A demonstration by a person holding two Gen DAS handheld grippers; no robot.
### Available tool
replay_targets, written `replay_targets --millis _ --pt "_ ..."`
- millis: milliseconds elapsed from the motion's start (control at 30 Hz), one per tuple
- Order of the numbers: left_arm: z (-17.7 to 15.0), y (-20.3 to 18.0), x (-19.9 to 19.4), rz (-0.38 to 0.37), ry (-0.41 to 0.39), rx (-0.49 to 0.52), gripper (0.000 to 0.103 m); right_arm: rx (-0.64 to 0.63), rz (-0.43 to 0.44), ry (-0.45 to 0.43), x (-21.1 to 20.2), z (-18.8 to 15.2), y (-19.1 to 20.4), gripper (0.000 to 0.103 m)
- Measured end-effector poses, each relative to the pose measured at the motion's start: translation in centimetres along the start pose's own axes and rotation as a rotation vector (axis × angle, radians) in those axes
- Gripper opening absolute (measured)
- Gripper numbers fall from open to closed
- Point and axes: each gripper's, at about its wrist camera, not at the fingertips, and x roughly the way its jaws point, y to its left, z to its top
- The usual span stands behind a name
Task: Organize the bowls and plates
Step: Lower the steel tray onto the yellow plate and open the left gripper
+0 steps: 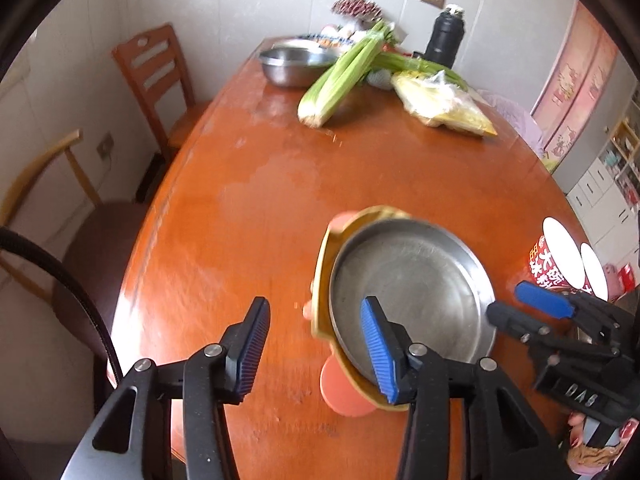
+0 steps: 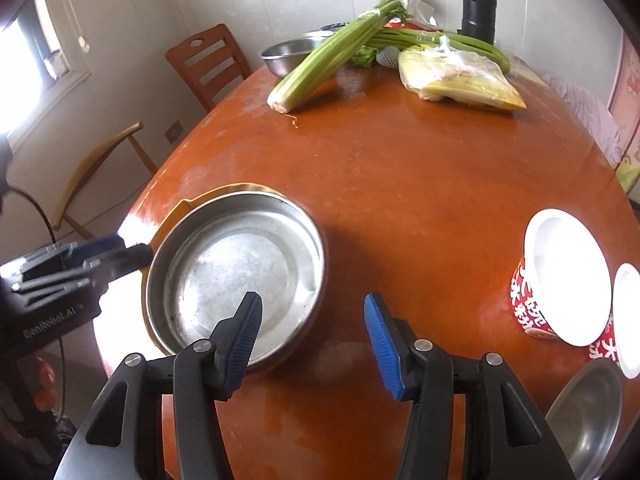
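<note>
A round orange-brown table (image 2: 400, 184) fills both views. At its far end lie a bunch of celery (image 2: 332, 56), a steel bowl (image 2: 288, 54) behind it, a clear bag (image 2: 460, 80) of yellow food and a black flask (image 2: 479, 4). Two wooden chairs (image 1: 156, 80) stand along the table's left side by the wall. On the right sit two red-and-white paper bowls (image 2: 560, 280), touching each other, with the rim of another steel dish (image 2: 588, 416) just below them.

Near the table's front edge sits a steel pan (image 2: 240, 268), nested in a yellow dish (image 2: 176, 212) that shows around its left rim. In the left wrist view an orange disc (image 1: 344, 388) peeks from under this stack.

The left gripper (image 1: 316, 348) stands open with nothing between its pads; one finger hangs over the pan's near rim, the other over bare table. The right gripper (image 2: 312, 344) is also open and empty, one finger over the pan's near rim, the other over bare table beside it.
</note>
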Motion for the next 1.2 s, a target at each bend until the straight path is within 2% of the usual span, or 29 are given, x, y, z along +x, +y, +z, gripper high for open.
replay_targets --millis 167,367,567,900,1200 --pt "-1.3 0.4 1.5 -0.042 0.053 -0.055 0.047 0.027 0.015 0.016 0.4 0.1 -0.7 0.055" --pt "-1.8 -0.4 3.1 -0.083 0.103 -0.063 0.048 0.045 0.032 0.063 1.9 0.1 -1.1 0.055" --pt "-1.5 -1.5 3.7 -0.087 0.107 -0.042 0.048 0.036 0.051 0.088 3.2 0.2 -1.0 0.055" --pt "-0.5 -1.8 4.8 -0.116 0.115 -0.063 0.051 0.027 0.091 0.114 4.7 0.6 -0.6 0.055" --pt "2.1 -4.0 6.6 -0.126 0.121 0.001 0.052 0.059 0.033 0.088 4.6 1.4 -2.3 0.055"
